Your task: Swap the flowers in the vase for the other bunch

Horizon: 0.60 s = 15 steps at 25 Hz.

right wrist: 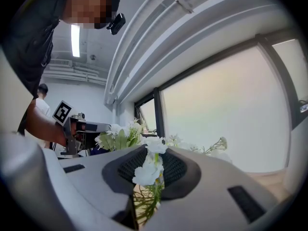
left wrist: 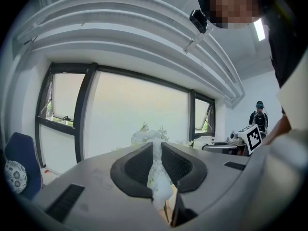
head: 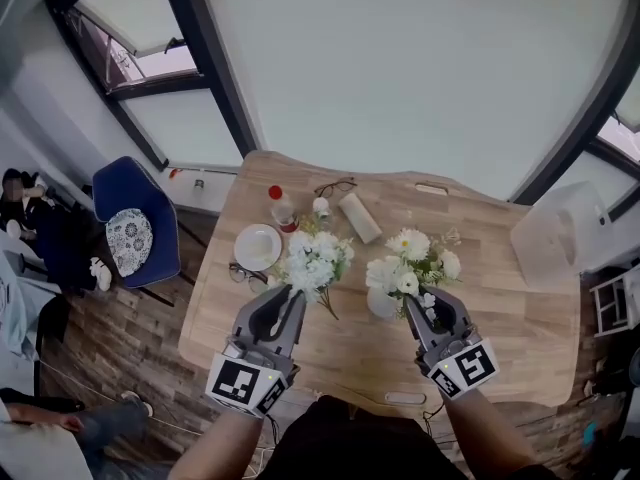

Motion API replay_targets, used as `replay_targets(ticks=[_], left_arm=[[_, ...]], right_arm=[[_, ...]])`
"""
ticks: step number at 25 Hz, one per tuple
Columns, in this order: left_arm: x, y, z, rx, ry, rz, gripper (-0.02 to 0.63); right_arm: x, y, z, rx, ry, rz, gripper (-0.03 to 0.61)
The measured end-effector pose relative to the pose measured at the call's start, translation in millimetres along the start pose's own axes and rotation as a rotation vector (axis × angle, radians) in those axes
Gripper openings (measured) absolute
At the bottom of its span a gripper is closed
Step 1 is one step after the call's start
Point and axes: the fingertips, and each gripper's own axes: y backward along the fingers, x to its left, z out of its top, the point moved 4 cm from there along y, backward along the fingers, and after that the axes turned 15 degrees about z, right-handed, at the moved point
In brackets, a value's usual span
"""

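**Left gripper clamped on a white bunch**

The left gripper (left wrist: 157, 149) has its dark fingers (left wrist: 136, 170) closed on the pale stem of a white bunch (left wrist: 159, 183). The blooms rise just above the fingertips. A sliver of wooden bench (left wrist: 166, 210) shows below them. Behind stands a wide window (left wrist: 139, 114) in dark frames. A blue chair (left wrist: 19, 153) with a patterned cushion (left wrist: 14, 176) is at far left. At right a marker cube (left wrist: 253, 137) sits beside a person's arm, and another person (left wrist: 260, 117) stands well back. White ceiling ribs curve overhead.
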Motion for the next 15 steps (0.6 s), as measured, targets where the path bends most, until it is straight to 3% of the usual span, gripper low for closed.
replay_targets(ticks=[15], left_arm=[[-4.4,19.4,0.3,0.003,0.005,0.007,0.055]], right_arm=[[9.6,1.2,-18.3,0.048,-0.04,0.022,0.087]])
